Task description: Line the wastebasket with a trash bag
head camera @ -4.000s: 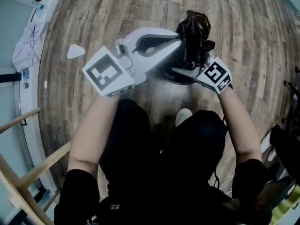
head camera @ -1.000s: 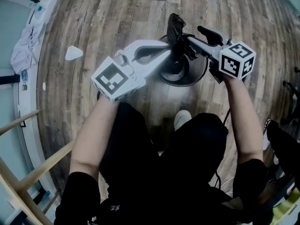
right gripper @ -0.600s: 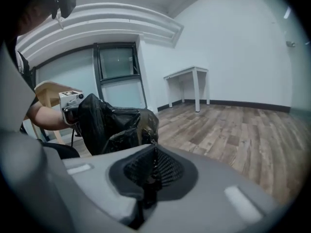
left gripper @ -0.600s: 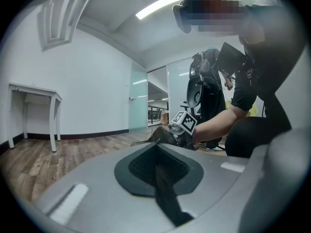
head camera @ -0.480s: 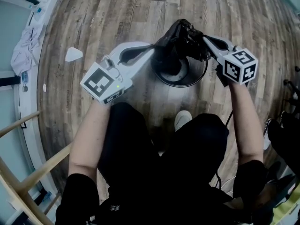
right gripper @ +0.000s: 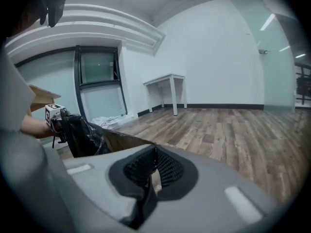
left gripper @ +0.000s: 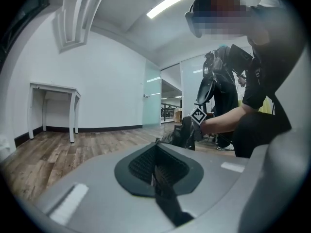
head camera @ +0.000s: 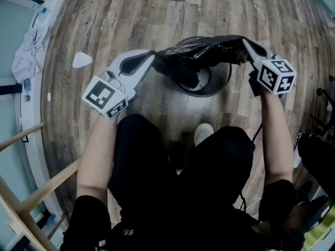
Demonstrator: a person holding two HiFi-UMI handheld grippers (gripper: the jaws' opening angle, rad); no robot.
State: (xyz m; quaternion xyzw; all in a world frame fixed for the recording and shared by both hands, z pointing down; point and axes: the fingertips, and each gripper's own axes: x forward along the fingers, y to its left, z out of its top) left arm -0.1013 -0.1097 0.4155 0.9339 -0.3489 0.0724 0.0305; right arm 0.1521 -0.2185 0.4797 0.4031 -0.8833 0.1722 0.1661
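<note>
left tongs (head camera: pixel 153 56): clamped on trash bag (head camera: pixel 199 51) | right tongs (head camera: pixel 244 45): clamped on it | arms spread wide, bag taut above wastebasket (head camera: pixel 209 90)

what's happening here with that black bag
A person holds a black trash bag stretched between two handheld grippers. The left gripper and the right gripper are each shut on an edge of it, above the wastebasket on the wood floor. The bag is not yet fitted over the basket's rim.
</note>
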